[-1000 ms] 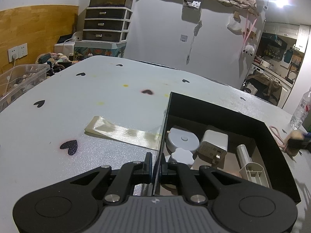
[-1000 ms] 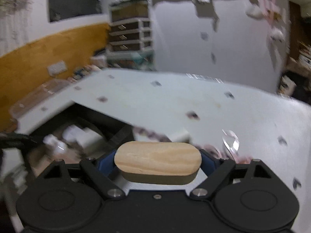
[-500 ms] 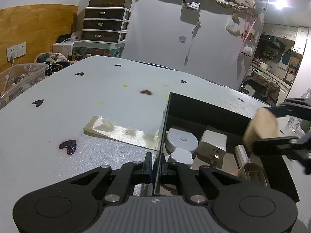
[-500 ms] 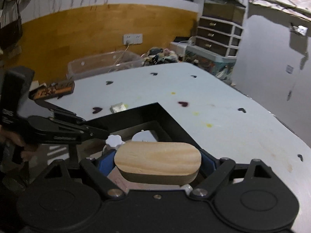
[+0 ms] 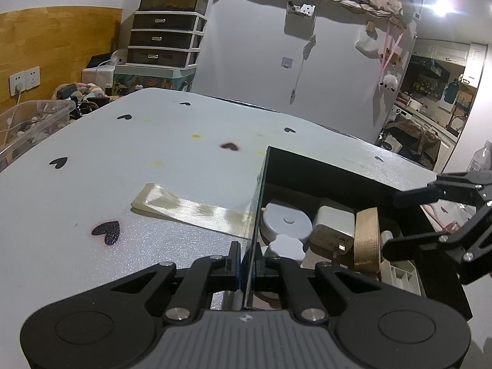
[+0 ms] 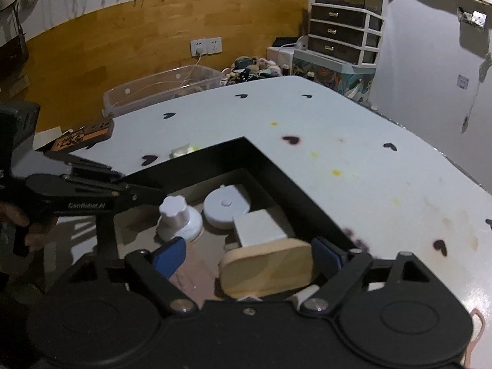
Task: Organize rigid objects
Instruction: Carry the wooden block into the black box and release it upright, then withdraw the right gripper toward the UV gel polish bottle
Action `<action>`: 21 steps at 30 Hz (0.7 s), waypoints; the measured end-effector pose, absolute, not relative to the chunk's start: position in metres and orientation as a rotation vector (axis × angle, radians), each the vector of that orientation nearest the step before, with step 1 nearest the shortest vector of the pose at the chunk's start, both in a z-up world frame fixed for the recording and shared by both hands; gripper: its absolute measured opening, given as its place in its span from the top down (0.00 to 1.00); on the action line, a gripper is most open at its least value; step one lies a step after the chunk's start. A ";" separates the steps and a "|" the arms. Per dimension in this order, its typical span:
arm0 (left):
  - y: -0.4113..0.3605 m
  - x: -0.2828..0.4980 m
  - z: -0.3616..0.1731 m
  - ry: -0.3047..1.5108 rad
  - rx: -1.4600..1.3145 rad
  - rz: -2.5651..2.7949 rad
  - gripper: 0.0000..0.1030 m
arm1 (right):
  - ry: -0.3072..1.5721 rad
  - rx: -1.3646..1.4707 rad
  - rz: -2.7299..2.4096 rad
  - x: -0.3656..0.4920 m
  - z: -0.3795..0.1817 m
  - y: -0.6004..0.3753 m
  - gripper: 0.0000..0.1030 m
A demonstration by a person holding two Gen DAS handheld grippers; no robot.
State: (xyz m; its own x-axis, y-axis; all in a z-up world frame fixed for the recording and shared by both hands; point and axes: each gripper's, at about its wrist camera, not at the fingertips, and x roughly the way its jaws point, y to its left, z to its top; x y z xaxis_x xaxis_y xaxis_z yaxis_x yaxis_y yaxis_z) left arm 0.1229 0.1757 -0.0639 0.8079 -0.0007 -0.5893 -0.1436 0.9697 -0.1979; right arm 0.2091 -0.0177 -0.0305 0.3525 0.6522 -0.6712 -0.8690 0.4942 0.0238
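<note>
Right wrist view, near to far. Your right gripper [image 6: 249, 256] hangs over the box [image 6: 276, 166]. Its jaws are closing with the block [image 6: 267, 272] between them. The pad at 3 o'clock lies against the block's end; the pad at 9 o'clock stands well clear of it, so there is no grip at present. The block sits on edge inside the box, just at 6 o'clock of the charger [image 6: 258, 227], and appears to rest on the floor there, though its underside is hidden.

Judged step: placing the block in the box.
- Confirm it is settled before you withdraw.
- Draw the gripper straight back and up; a sideways exit would likely drag the block by the touching pad or tip it onto the charger.

The disc [image 6: 226, 207] lies at 11 o'clock of the charger; the knob [image 6: 175, 215] lies at 9 o'clock of the disc, near the free pad. Keep that pad off it.

Left wrist view. Your left gripper [image 5: 246, 264] is clamped on the box's wall, steadying it; hold that grip until the right is clear. A white rack [image 5: 399, 276] lies at 3 o'clock of the block, close beside it, so space there is tight.

Beyond the box, a tape strip [image 5: 190, 209] lies on the table [image 5: 153, 141] at 10 o'clock, touching the wall. A clear bin [image 6: 160, 92] and the drawers [image 6: 341, 35] stand off the table's far edge; none of these obstructs you.
</note>
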 end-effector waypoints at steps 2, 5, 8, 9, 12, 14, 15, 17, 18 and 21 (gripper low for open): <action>0.176 0.123 -0.064 0.628 -0.238 0.078 0.93 | 0.688 -0.372 1.014 0.208 -0.032 -0.017 0.21; 0.176 0.123 -0.064 0.627 -0.238 0.078 0.93 | 0.698 -0.366 1.017 0.205 -0.033 -0.017 0.21; 0.176 0.124 -0.064 0.629 -0.236 0.078 0.93 | 0.702 -0.355 1.012 0.203 -0.031 -0.018 0.21; 0.176 0.123 -0.064 0.629 -0.236 0.078 0.93 | 0.704 -0.351 1.010 0.202 -0.030 -0.019 0.21; 0.176 0.123 -0.064 0.629 -0.234 0.079 0.93 | 0.706 -0.333 1.000 0.200 -0.026 -0.022 0.21; 0.177 0.124 -0.064 0.631 -0.233 0.080 0.93 | 0.704 -0.321 0.992 0.199 -0.022 -0.025 0.20; 0.177 0.124 -0.064 0.631 -0.233 0.080 0.93 | 0.699 -0.315 0.986 0.197 -0.021 -0.027 0.19; 0.177 0.124 -0.065 0.633 -0.232 0.082 0.93 | 0.688 -0.309 0.975 0.194 -0.017 -0.032 0.17; 0.177 0.124 -0.065 0.634 -0.230 0.084 0.93 | 0.681 -0.305 0.974 0.192 -0.015 -0.034 0.16; 0.175 0.124 -0.065 0.637 -0.226 0.089 0.93 | 0.666 -0.290 0.962 0.187 -0.010 -0.042 0.14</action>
